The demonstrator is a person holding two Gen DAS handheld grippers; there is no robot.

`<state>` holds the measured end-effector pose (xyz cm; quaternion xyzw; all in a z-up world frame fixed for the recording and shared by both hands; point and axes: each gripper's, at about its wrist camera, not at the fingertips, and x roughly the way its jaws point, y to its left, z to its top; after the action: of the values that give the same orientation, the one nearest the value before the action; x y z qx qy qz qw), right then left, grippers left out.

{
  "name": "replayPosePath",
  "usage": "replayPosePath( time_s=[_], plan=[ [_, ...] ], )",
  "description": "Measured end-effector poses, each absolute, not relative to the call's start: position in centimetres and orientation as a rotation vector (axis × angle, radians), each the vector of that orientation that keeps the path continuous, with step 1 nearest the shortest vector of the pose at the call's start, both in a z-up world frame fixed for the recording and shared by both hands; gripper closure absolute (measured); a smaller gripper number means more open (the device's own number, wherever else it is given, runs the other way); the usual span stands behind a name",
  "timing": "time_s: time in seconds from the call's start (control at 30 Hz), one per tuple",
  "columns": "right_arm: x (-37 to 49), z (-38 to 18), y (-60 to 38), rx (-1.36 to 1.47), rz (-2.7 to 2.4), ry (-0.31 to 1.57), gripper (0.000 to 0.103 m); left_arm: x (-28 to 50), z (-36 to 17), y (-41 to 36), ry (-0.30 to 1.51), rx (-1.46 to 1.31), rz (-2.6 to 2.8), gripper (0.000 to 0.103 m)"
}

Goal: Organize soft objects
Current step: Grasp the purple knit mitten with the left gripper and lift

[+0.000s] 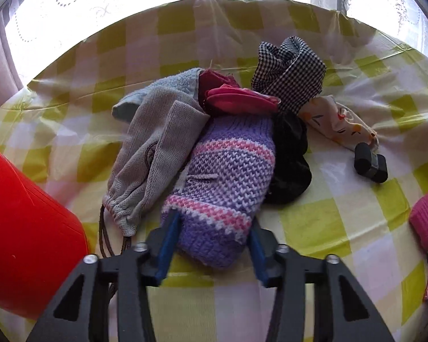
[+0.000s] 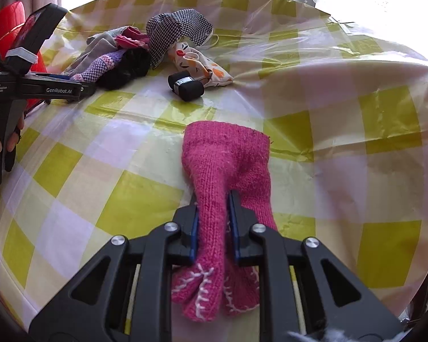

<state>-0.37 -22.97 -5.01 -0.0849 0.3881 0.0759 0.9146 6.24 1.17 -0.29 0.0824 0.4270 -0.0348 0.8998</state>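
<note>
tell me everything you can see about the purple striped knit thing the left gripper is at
The purple knit sock is chunky wool-like yarn, lilac with pink and white stripes and a ribbed cuff at its far end. It lies flat on the checked tablecloth, lengthwise away from the camera. The left gripper straddles its near end, one finger on either side. The grey pouch, pink cloth and black fabric touch it.

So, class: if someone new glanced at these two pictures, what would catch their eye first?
Probably the bright pink knitted item clamped in the right gripper, lying on the yellow checked tablecloth. Next, the purple striped knit between the left gripper's fingers, fronting a heap of fabrics.
</note>
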Motion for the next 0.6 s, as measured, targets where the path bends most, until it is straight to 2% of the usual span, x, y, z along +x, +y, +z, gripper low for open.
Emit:
replayPosePath(
  time_s=[0.1, 0.27, 0.3, 0.37, 0.43, 0.47, 0.6],
  plan=[
    [-0.3, -5.0, -23.3, -0.152, 0.168, 0.802, 0.082, 1.7, 1.4, 1.5, 0.852, 0.053, -0.142, 0.075],
    [-0.3, -4.9, -23.5, -0.136, 0.174, 0.803, 0.082, -7.2, 0.6, 2.4, 0.905, -0.007, -0.160, 0.072],
    [-0.4, -4.9, -23.4, -0.139, 0.173, 0.803, 0.082, -8.3, 0.4, 2.5, 0.907, 0.007, -0.162, 0.068],
    [-0.4, -4.9, -23.3, -0.144, 0.170, 0.802, 0.082, -9.3, 0.3, 2.3, 0.901, 0.066, -0.155, 0.053],
    [-0.4, -4.9, -23.3, -0.148, 0.167, 0.801, 0.082, -9.1, 0.5, 1.7, 0.888, 0.134, -0.120, 0.018],
    [-0.4, -4.9, -23.2, -0.150, 0.165, 0.801, 0.082, -8.7, 0.6, 1.5, 0.875, 0.162, -0.107, 0.014],
    [-0.4, -4.9, -23.2, -0.156, 0.162, 0.800, 0.082, -6.4, -0.1, 0.2, 0.858, 0.253, -0.147, 0.013]
  ],
)
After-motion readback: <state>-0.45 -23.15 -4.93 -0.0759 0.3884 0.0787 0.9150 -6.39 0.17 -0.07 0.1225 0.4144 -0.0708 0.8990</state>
